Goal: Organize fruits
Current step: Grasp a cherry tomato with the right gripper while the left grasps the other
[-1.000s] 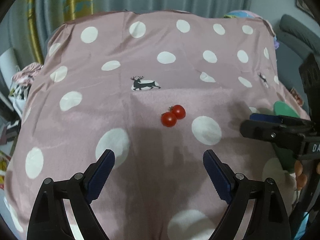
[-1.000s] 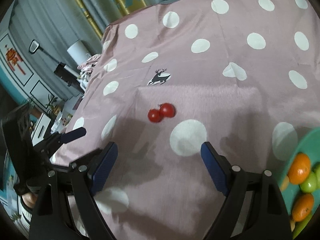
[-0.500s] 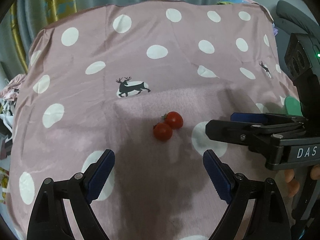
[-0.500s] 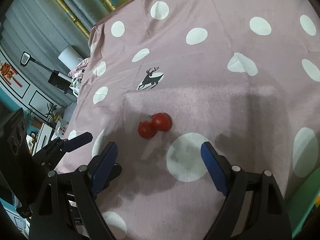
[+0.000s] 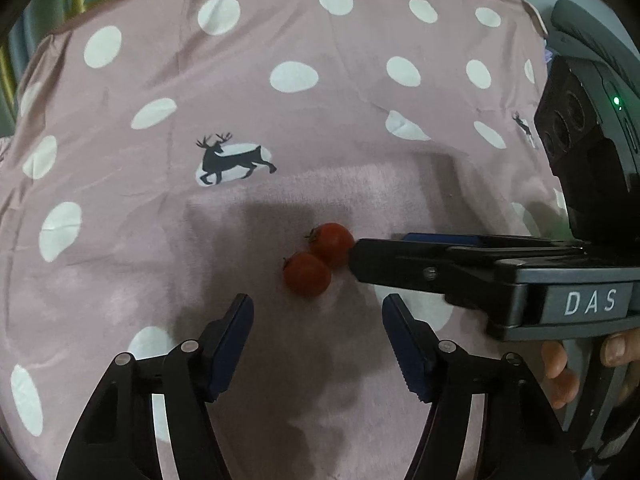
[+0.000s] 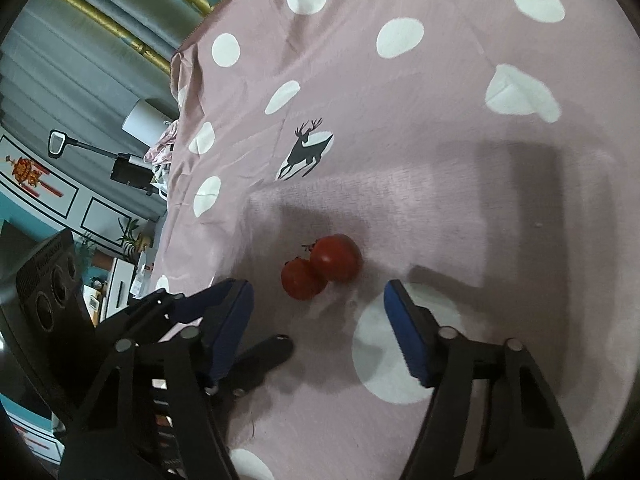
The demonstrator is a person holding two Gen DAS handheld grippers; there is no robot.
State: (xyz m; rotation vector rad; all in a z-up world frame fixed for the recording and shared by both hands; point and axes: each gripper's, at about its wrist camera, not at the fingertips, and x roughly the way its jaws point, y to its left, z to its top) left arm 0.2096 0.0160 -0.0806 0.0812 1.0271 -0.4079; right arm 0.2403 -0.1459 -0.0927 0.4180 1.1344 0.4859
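Two small red tomatoes lie touching on the pink polka-dot cloth (image 5: 360, 128): a near one (image 5: 307, 274) and a far one (image 5: 332, 242). They also show in the right wrist view, the near one (image 6: 299, 280) and the far one (image 6: 336, 258). My left gripper (image 5: 318, 320) is open, just short of the near tomato. My right gripper (image 6: 318, 308) is open, close behind both tomatoes. In the left wrist view its finger (image 5: 400, 260) comes in from the right, its tip beside the far tomato.
A deer print (image 5: 232, 158) lies on the cloth beyond the tomatoes. The cloth's left edge drops off toward room clutter (image 6: 132, 168). The left gripper's fingers (image 6: 224, 304) show at the lower left of the right wrist view.
Both grippers have moved in closer to the tomatoes. The right gripper has reached in from the right, its finger tip now beside the far tomato. The green plate of fruit has left view.
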